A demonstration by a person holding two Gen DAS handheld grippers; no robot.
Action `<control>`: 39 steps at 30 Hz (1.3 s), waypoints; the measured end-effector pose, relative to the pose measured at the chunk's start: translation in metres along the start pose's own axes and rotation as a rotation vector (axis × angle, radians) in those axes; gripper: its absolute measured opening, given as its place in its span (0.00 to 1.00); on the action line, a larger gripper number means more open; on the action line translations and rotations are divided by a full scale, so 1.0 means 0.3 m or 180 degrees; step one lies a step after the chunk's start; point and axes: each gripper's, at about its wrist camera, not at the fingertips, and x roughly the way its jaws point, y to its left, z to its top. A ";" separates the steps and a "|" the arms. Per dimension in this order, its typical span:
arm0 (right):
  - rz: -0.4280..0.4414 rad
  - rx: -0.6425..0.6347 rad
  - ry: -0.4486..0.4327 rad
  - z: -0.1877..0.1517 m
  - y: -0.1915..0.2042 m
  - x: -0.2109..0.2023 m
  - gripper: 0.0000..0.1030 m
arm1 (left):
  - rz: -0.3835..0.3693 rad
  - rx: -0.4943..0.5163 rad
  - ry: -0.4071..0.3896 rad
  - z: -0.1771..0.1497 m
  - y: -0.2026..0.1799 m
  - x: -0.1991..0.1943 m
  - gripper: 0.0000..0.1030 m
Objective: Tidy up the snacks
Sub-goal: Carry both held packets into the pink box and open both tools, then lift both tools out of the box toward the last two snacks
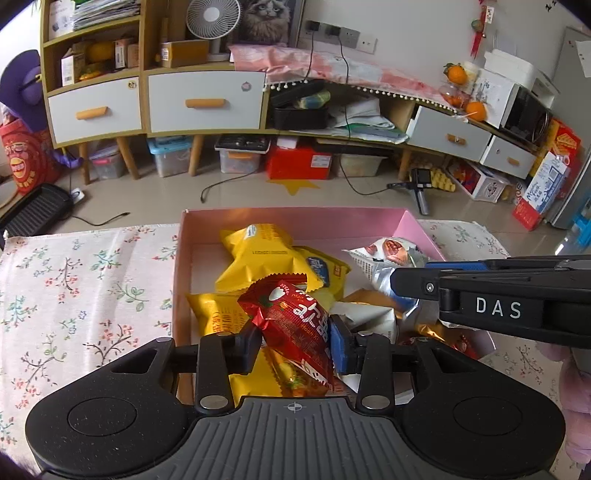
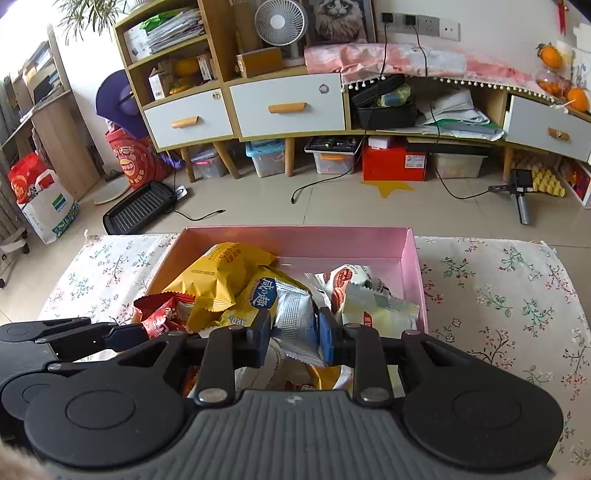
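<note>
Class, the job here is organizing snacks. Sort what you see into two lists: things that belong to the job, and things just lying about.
Belongs to the job:
- pink box
- red snack packet, held in the left gripper
- silver snack packet, held in the right gripper
- yellow snack packets

Just lying about:
- desk fan
- oranges
- red carton
- grill pan
</note>
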 end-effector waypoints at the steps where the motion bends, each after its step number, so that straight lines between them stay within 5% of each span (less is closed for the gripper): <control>1: -0.0022 -0.0009 -0.0009 0.000 0.002 -0.001 0.25 | 0.0016 -0.0006 -0.0002 0.000 -0.001 0.000 0.41; 3: -0.0084 0.0011 -0.0044 0.001 0.001 -0.007 0.39 | 0.0011 -0.0044 0.0001 0.002 0.000 -0.003 0.50; 7: -0.0080 0.0080 -0.0058 0.004 -0.007 -0.019 0.42 | -0.0025 -0.0074 -0.0012 0.002 0.004 -0.020 0.59; 15: -0.0135 -0.0041 -0.0145 -0.007 0.014 -0.086 0.63 | -0.0049 -0.0089 -0.0074 -0.020 0.000 -0.101 0.77; 39: -0.0195 -0.0412 -0.0236 -0.138 0.107 -0.248 1.00 | 0.0216 0.0280 -0.0128 -0.213 0.023 -0.337 0.95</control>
